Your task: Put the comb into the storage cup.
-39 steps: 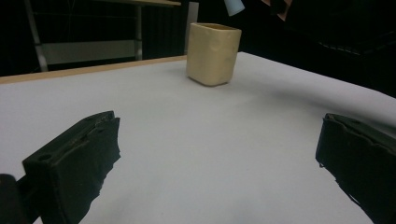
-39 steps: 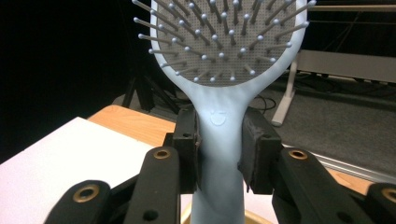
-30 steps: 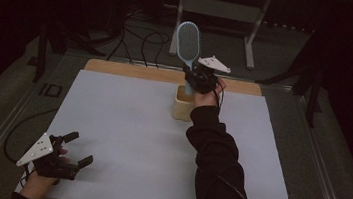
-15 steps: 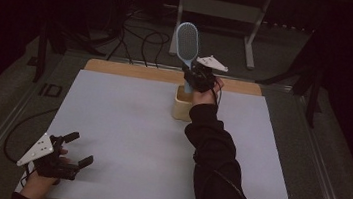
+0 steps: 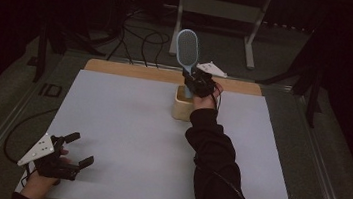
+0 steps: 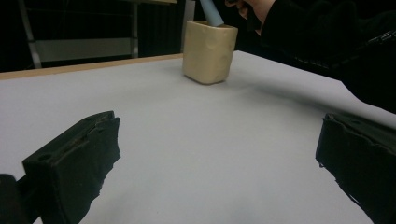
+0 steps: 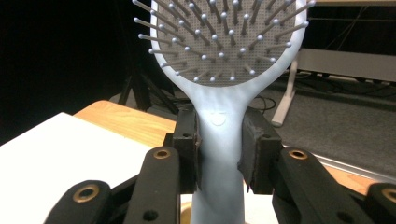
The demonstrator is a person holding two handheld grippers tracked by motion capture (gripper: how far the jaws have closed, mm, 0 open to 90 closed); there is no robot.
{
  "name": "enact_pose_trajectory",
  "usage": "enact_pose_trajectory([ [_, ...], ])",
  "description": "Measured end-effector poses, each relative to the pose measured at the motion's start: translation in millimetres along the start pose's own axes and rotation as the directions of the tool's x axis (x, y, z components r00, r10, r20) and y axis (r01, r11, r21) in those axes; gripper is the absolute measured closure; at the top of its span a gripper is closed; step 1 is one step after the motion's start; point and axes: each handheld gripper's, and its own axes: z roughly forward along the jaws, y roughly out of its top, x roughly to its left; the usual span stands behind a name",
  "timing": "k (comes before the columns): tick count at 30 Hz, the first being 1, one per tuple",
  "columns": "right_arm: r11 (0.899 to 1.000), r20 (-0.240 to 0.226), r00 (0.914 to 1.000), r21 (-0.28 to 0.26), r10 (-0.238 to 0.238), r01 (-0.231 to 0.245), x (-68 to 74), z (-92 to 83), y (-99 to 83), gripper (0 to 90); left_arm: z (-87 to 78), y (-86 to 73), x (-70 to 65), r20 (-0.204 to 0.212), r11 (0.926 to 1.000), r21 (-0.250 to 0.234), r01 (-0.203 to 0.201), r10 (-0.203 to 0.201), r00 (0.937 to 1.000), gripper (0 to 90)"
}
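Hairbrush [image 7: 219, 116] is being clamped upright by the right gripper [image 7: 219, 149] so its handle enters the cup [image 5: 184, 105] near the table's far edge [image 5: 117, 68]; left gripper [image 5: 72, 151] is idling wide open, holding nothing.

High view above table, tool views low and close, all sharing cup [image 5: 182, 106]

Wide open table, one knot of clutter at the far edge

The white table [image 5: 125, 134] lies bare across its left and middle, so the left tongs [image 5: 75, 151], spread apart near the front-left corner, have free passage forward and to the right. At the far centre the beige cup [image 5: 182, 106] stands as the one obstacle, with the hairbrush [image 5: 187, 50] rising upright out of it, clamped in the right tongs [image 5: 197, 84]. The dark sleeve [image 5: 213, 154] slants across the right half, barring a crossing there.
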Motion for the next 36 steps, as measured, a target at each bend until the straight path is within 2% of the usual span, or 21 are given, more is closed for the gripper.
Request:
enact_pose_trajectory([
  [7,1.0,-0.008,0.9999,0.015,0.008,-0.007,-2.6,0.4,-9.7,70.4,-0.1,-0.1,0.6,-0.001,1.0,-0.002,0.005,-0.005,1.0,0.0],
  [15,1.0,-0.023,0.9997,0.005,-0.001,0.001,-2.4,-3.2,-20.0,70.3,0.5,-0.3,0.8,0.0,1.0,-0.001,0.005,-0.005,1.0,0.0],
  [22,1.0,-0.03,0.9993,-0.007,-0.024,0.024,-1.9,-6.6,-30.1,70.1,0.8,-0.7,1.1,0.0,1.0,-0.002,0.008,-0.008,1.0,0.0],
  [32,0.998,-0.048,0.9974,-0.016,-0.054,0.053,-2.3,-11.8,-34.8,69.2,0.9,-0.8,1.1,-0.001,1.0,0.003,0.006,-0.006,1.0,0.0],
  [33,0.999,-0.062,0.9967,-0.014,-0.052,0.051,-3.0,-12.0,-35.0,66.4,0.9,-0.8,1.1,-0.001,1.0,0.003,0.007,-0.007,1.0,0.0],
  [34,0.999,-0.091,0.9948,-0.013,-0.045,0.044,-4.3,-12.2,-35.4,55.5,0.9,-0.8,1.1,-0.001,1.0,0.003,0.007,-0.007,1.0,0.0],
  [36,0.999,-0.113,0.9927,0.001,-0.043,0.044,-5.1,-12.8,-37.4,46.4,1.0,-0.9,1.2,0.0,1.0,0.003,0.009,-0.009,1.0,0.0],
])
